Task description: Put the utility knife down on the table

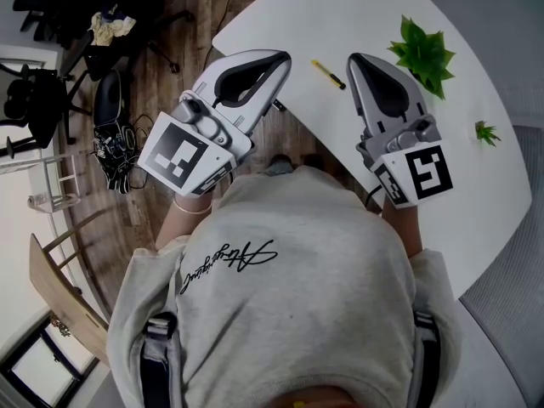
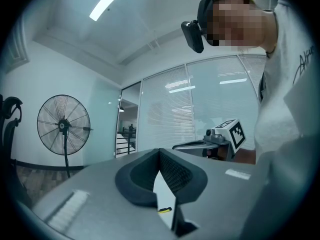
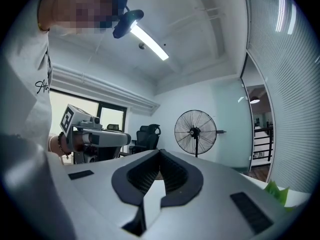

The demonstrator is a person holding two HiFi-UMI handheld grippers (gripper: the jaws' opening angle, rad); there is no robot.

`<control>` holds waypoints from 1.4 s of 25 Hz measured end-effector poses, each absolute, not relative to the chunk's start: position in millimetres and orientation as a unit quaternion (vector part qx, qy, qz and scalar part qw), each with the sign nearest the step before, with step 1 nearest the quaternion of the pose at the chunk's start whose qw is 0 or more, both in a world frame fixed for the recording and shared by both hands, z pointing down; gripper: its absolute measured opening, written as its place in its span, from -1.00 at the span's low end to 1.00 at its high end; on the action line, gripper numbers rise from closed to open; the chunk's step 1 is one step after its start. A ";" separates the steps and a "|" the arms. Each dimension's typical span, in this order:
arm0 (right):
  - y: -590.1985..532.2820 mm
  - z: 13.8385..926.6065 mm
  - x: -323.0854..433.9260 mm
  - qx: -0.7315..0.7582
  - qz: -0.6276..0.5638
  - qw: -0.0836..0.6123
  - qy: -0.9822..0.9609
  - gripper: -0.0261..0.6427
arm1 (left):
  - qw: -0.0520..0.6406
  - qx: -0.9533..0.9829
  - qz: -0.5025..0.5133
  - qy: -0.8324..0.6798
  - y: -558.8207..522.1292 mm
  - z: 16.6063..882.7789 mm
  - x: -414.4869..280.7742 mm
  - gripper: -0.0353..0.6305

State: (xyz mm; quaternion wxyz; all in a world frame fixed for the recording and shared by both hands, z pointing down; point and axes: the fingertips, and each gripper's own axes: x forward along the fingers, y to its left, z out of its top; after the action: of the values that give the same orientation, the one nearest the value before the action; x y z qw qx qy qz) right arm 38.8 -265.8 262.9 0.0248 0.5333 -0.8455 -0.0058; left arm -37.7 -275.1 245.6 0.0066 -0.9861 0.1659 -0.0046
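While the white table fills the upper right of the head view, the 2 grippers hang level over its near edge. The left gripper and right gripper both have their jaws pressed together on nothing. A green plant stands off to the right. Smallest, the yellow utility knife lies flat on the table between the 2 gripper tips, touching neither. The set-down looks finished. The next move probably calls only for drawing both hands back without nudging the knife.
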 end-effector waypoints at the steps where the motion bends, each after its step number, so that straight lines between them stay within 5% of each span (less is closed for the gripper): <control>1: -266.6 262.7 38.9 0.534 -0.006 0.025 -0.845 -0.91 | 0.007 -0.986 -0.004 0.166 -275.7 245.4 -37.6 -0.90; 35: -267.5 255.7 42.5 0.529 -0.013 0.010 -0.848 -0.91 | 0.006 -0.983 0.000 0.182 -277.3 242.9 -39.7 -0.90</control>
State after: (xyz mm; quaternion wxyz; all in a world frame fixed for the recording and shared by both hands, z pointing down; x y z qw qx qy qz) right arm 42.5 -267.5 255.7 0.0097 0.5291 -0.8484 -0.0127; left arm -39.7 -277.3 242.9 0.0065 -0.9833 0.1816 -0.0002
